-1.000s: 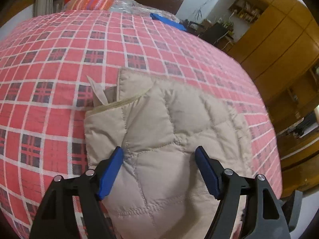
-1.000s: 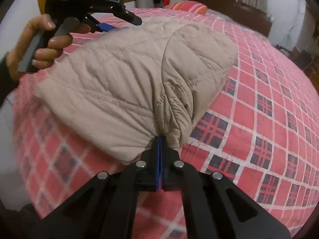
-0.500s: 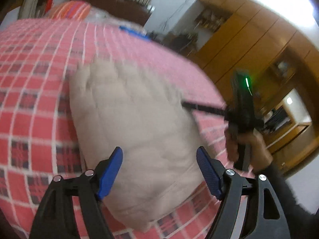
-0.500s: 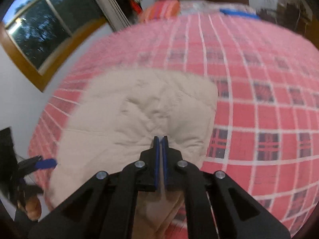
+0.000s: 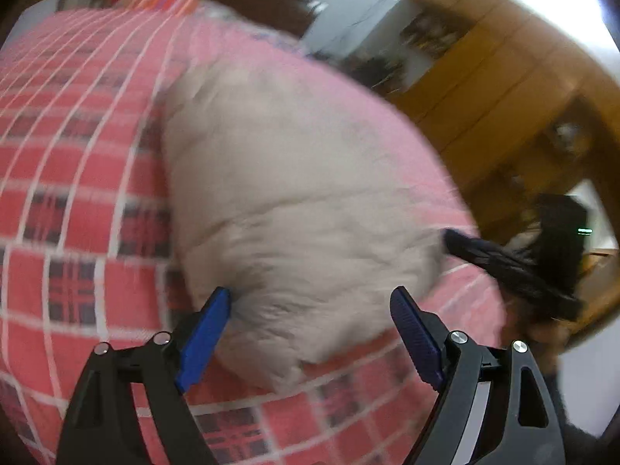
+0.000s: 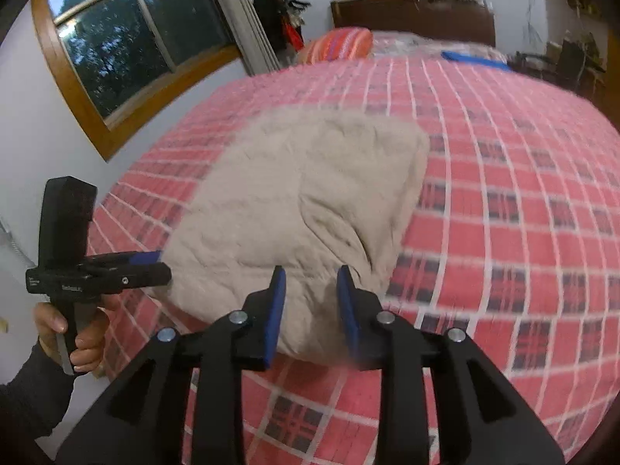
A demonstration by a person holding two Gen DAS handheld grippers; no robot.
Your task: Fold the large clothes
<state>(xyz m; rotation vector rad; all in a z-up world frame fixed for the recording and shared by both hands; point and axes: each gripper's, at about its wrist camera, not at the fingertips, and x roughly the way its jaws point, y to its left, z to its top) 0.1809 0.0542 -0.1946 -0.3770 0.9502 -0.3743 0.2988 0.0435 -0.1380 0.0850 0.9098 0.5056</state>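
Released a moment ago, our right tool (image 6: 310,302) now stands with jaws apart just short of the folded beige quilted jacket (image 6: 306,197), no longer pinching its near corner. Our left tool (image 5: 310,329) is also wide apart, hovering at the bundle's near edge, empty. We see the jacket lying as a compact pad on the red plaid bed (image 6: 503,201). We judge the fold nearly finished; next comes smoothing or squaring the bundle.
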